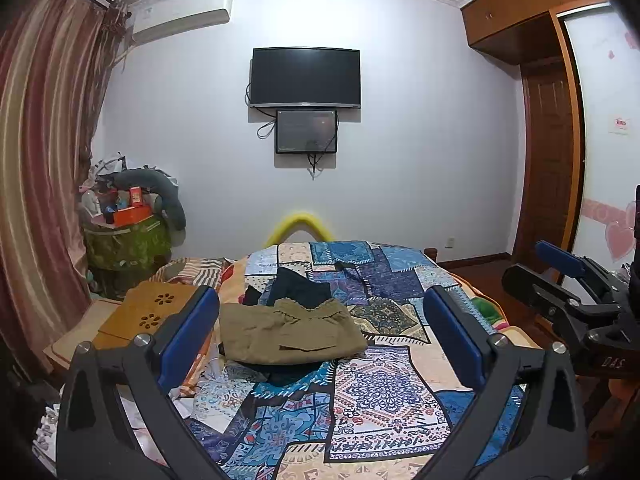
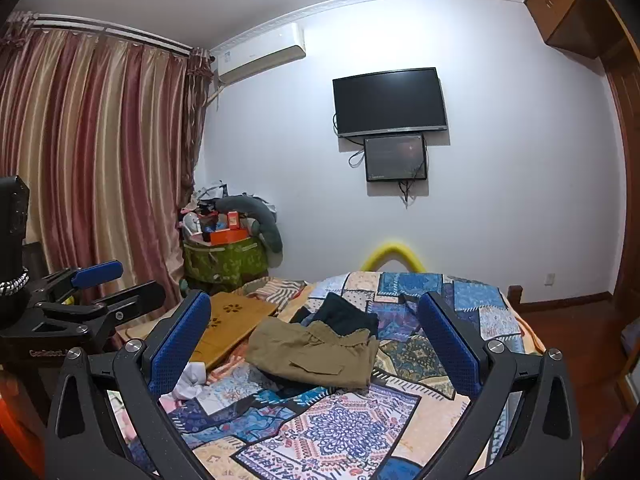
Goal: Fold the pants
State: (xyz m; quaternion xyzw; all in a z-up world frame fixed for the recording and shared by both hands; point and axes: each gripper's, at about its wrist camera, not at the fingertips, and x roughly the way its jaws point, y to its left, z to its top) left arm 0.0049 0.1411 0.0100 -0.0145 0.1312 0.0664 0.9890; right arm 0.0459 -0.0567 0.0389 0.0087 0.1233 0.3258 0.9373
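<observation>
Folded khaki pants (image 1: 290,332) lie on a patterned bedspread (image 1: 376,392), partly over dark garments (image 1: 300,286). They also show in the right wrist view (image 2: 316,352). My left gripper (image 1: 320,308) is open and empty, held above the bed short of the pants. My right gripper (image 2: 314,312) is open and empty too, also short of the pants. The right gripper appears at the right edge of the left wrist view (image 1: 560,272). The left gripper appears at the left edge of the right wrist view (image 2: 100,284).
A wooden lap tray (image 1: 148,312) lies left of the pants. White crumpled cloth (image 2: 190,380) sits by the bed's left side. A green bin piled with items (image 1: 128,240) stands by the curtain. A TV (image 1: 306,76) hangs on the far wall.
</observation>
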